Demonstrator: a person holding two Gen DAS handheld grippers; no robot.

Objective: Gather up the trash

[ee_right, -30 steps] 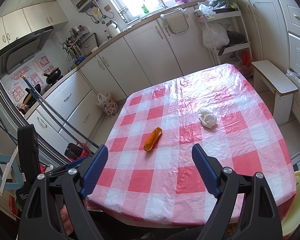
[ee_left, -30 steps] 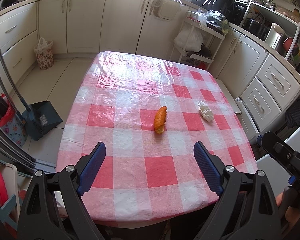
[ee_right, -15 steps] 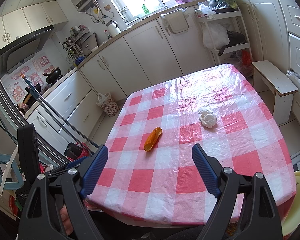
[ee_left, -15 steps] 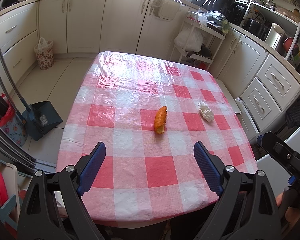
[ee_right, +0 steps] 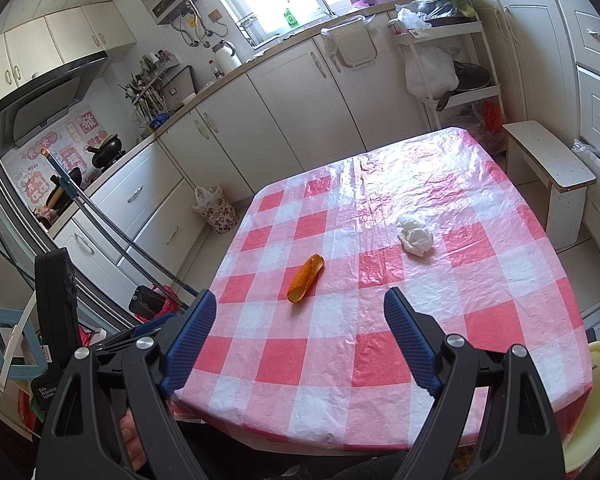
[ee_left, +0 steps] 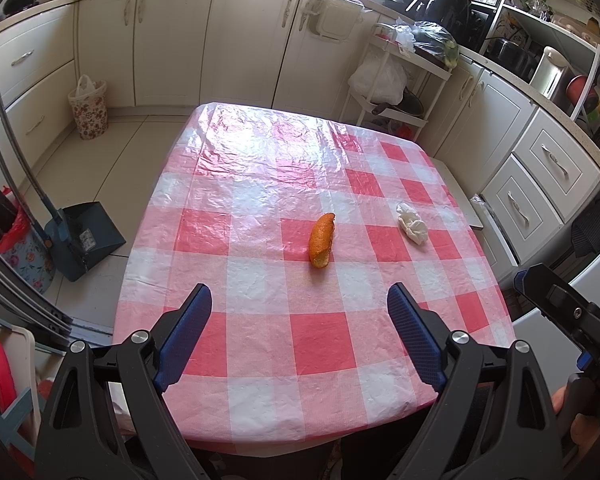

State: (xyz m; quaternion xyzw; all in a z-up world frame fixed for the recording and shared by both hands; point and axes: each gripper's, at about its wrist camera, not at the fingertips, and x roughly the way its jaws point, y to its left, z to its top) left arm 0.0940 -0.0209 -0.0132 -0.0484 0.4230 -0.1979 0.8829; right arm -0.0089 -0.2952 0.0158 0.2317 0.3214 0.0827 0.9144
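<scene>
A kitchen surface [ee_left: 260, 380] draped in a glossy red-and-white checked plastic cloth, seen from the near edge. At far left on the tiled floor, a dark blue dustpan [ee_left: 86, 240] stands beside a floral-patterned bin with a red liner [ee_left: 18, 248], and a small floral wastebasket lined with a white bag [ee_left: 88, 108] sits against the cream cabinets. The left tongs [ee_left: 299, 308] hover over the near end of the cloth, blue-padded jaws spread wide with nothing between them. A curled strip of orange peel [ee_left: 321, 240] lies near the middle of the surface, ahead of the tongs and apart from them. To its right, well apart, a crumpled white paper tissue [ee_left: 412, 224] rests on the cloth toward the right-hand edge. The right tongs [ee_right: 300, 308] likewise hang above the near edge, jaws wide and empty, with the peel [ee_right: 306, 278] and tissue [ee_right: 414, 236] both lying ahead of them. A white wooden stool [ee_right: 548, 168] stands on the floor at right.
</scene>
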